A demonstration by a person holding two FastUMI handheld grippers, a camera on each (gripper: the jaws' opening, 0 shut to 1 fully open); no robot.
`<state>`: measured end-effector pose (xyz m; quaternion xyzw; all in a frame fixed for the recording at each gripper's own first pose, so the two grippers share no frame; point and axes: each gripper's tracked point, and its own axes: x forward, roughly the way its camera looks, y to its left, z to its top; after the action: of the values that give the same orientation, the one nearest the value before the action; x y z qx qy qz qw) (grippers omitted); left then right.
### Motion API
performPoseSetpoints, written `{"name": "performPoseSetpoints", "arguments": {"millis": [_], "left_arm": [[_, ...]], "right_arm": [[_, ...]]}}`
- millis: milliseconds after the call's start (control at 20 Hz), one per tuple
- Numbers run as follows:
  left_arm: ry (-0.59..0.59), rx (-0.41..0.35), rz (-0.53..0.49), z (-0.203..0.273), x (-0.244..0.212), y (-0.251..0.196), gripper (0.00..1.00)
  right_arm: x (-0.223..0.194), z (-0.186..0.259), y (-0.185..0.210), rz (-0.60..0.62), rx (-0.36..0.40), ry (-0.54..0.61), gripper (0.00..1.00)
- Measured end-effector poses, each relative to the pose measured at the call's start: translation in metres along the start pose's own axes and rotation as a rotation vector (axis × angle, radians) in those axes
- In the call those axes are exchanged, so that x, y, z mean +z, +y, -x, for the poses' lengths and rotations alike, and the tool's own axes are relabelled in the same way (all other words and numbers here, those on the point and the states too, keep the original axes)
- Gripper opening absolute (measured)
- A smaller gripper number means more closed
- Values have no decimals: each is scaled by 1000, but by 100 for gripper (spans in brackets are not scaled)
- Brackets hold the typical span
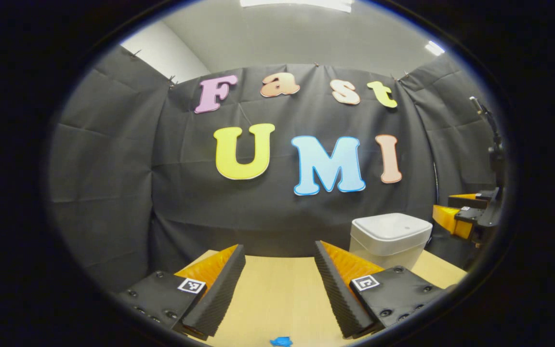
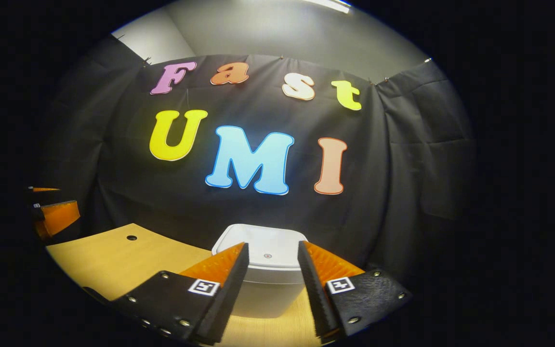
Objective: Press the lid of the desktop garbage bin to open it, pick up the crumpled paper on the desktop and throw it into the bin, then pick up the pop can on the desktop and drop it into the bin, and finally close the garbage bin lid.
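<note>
- Bin [image 2: 263, 270] at lower centre of the right gripper view, white, lid [image 2: 263, 248] down flat. In the left gripper view the same bin sits at lower right, near the table's far edge against the cloth wall.
- Judgement: task at its opening step. Lid not yet pressed; nothing looks dropped in. All four steps left: open, paper, can, close.
- Right gripper [image 2: 270, 274] hangs before the bin, fingers spread wide, nothing between them. The bin shows in the gap, apart from both fingers. A small dot marks the lid top just above that gap.
- Left gripper [image 1: 280, 279] at bottom centre of its own view, fingers likewise parted and empty, over bare table.
- Each gripper also appears at the edge of the other's view: right one at far right of the left gripper view, left one at far left of the right gripper view.
- A small blue scrap [image 1: 281, 341] at the bottom edge of the left gripper view, on the table; too cut off to tell whether it is the crumpled paper.
- Table [image 2: 128, 260]: pale wood top, with a small dark hole [image 2: 132, 237] at left of the right gripper view.
- Room: black cloth wall [image 1: 113, 168] behind, creased; pale ceiling [image 1: 306, 33] above with light strips at the top edge.
</note>
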<state>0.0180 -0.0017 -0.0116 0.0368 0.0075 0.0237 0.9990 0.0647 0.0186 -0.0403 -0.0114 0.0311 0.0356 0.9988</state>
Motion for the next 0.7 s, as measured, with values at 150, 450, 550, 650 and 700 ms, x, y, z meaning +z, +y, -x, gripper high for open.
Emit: {"name": "performPoseSetpoints", "arguments": {"millis": [150, 450, 550, 650, 700], "left_arm": [[6, 11, 2, -2, -2, 0, 96], [14, 17, -6, -7, -4, -5, 96], [16, 18, -5, -8, -5, -8, 96], [22, 19, -3, -9, -8, -11, 96], [26, 21, -1, -11, -9, -12, 96]], "right_arm": [[0, -11, -1, -16, -10, -2, 51], [-1, -46, -9, 3, -30, -30, 17], [-2, -50, -5, -24, -14, -22, 1], [-8, -59, -5, -36, 3, -15, 1], [-11, -64, -3, -37, 15, -11, 0]]}}
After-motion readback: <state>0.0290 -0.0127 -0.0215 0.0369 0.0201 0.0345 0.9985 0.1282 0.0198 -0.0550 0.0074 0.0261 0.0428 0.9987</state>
